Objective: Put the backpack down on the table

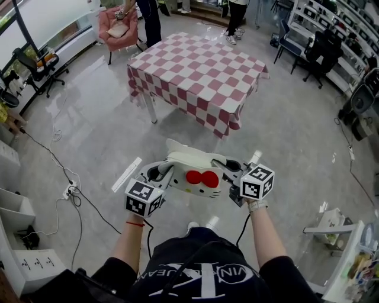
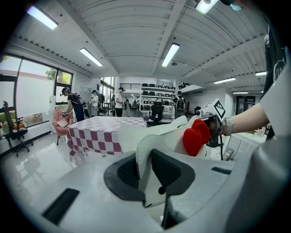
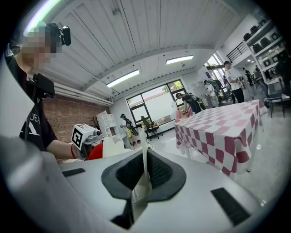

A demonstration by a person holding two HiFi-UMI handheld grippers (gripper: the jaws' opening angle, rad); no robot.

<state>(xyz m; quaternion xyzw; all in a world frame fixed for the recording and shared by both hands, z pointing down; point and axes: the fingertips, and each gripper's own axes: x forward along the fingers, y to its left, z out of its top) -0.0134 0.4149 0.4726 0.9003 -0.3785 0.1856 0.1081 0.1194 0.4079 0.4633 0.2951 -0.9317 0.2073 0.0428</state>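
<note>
A white backpack (image 1: 192,168) with a red bow (image 1: 202,178) hangs in the air between my two grippers, well short of the table (image 1: 198,74) with its red-and-white checked cloth. My left gripper (image 1: 160,173) is shut on the backpack's left edge; in the left gripper view the white fabric (image 2: 146,157) is pinched between the dark pads. On the right edge, my right gripper (image 1: 234,168) is shut on a thin white flap (image 3: 144,160). The table (image 2: 107,132) stands ahead of me, a few steps away.
Bare grey floor lies between me and the table. A pink armchair (image 1: 118,26) and people (image 1: 150,18) stand behind the table. Office chairs (image 1: 37,71) are at the left, more chairs (image 1: 323,50) at the right. A cable and power strip (image 1: 69,190) lie on the floor left of me.
</note>
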